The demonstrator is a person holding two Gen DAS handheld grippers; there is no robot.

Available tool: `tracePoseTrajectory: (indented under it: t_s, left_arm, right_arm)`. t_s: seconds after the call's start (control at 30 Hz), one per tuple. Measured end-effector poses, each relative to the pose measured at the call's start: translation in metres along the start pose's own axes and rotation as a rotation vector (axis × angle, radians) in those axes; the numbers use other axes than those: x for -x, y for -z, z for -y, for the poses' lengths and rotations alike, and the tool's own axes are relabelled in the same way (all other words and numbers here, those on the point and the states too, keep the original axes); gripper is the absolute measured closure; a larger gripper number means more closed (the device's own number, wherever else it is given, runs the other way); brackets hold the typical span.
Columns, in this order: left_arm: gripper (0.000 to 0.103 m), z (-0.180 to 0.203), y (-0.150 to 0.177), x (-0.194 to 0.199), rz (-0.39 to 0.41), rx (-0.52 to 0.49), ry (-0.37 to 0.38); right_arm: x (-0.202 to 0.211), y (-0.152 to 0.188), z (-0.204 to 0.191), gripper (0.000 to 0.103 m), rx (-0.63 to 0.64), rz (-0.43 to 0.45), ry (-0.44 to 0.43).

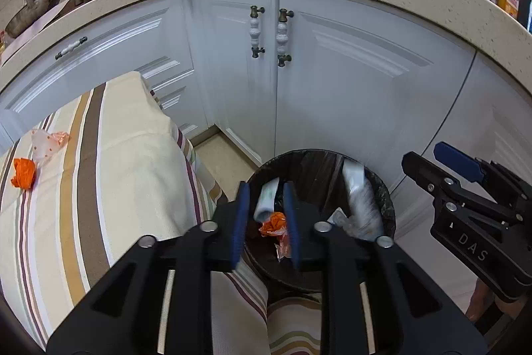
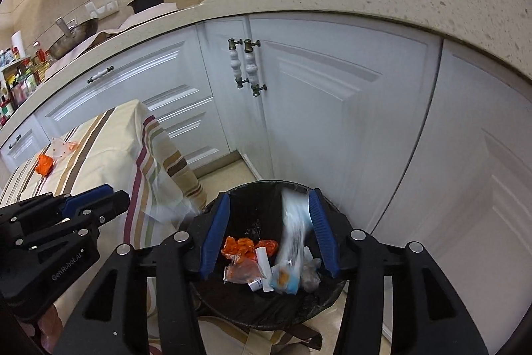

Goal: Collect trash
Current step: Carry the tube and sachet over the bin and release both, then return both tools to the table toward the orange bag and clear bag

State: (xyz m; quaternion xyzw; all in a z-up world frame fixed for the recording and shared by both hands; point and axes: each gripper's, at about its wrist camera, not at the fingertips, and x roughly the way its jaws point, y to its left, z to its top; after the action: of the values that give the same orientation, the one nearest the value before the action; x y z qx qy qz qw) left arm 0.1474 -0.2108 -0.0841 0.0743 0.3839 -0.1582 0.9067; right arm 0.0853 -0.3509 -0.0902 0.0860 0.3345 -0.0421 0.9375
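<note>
Both grippers hang over the black-lined bin (image 2: 232, 305): left gripper (image 1: 266, 222) w/ fingers apart, nothing btwn; right gripper (image 2: 271, 235) wide open, blurred white wrapper (image 2: 294, 228) mid-air just inside its right finger. Orange scrap (image 1: 23, 172) & clear wrapper (image 1: 46, 142) lie on striped tablecloth (image 1: 133, 172).

Wrappers (image 2: 252, 258) in bin (image 2: 232, 195) — two on tablecloth (image 1: 23, 172)

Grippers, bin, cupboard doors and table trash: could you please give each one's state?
Left gripper: open, over bin.
Right gripper: open, over bin.
White packet: blurred, between the right gripper's fingers.
Bin: lined, holding wrappers.
Cupboard doors: closed.
Orange scrap: on table.
</note>
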Motion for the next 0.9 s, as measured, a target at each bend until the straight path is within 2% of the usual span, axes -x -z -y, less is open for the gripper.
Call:
tracePoseTrajectory:
  t_s: [0.03, 0.2, 0.23, 0.3, 0.43, 0.5, 0.9]
  left_arm:
    - [0.071, -0.003, 0.000, 0.002, 0.009, 0.008, -0.004]
    - [0.069, -0.014, -0.002, 0.015, 0.035, 0.029, -0.010]
    - [0.065, -0.017, -0.003, 0.018, 0.040, 0.036, -0.010]
    - [0.060, -0.027, -0.003, 0.027, 0.059, 0.054, -0.014]
    - [0.057, -0.049, -0.004, 0.043, 0.086, 0.089, -0.044]
    - [0.054, -0.067, -0.003, 0.053, 0.101, 0.121, -0.071]
    - [0.052, -0.189, 0.021, 0.102, 0.134, 0.326, -0.270]
  right_arm:
    - [0.000, 0.000, 0.000, 0.053, 0.000, 0.000, 0.000]
    - [0.002, -0.003, -0.002, 0.053, 0.005, 0.009, -0.001]
    - [0.003, -0.004, -0.004, 0.053, 0.006, 0.012, -0.003]
    - [0.005, -0.007, -0.009, 0.051, 0.011, 0.022, -0.007]
    - [0.008, -0.015, -0.028, 0.050, 0.032, 0.039, -0.033]
    - [0.008, -0.019, -0.039, 0.049, 0.045, 0.044, -0.052]
    - [0.001, -0.038, -0.138, 0.047, 0.181, 0.058, -0.200]
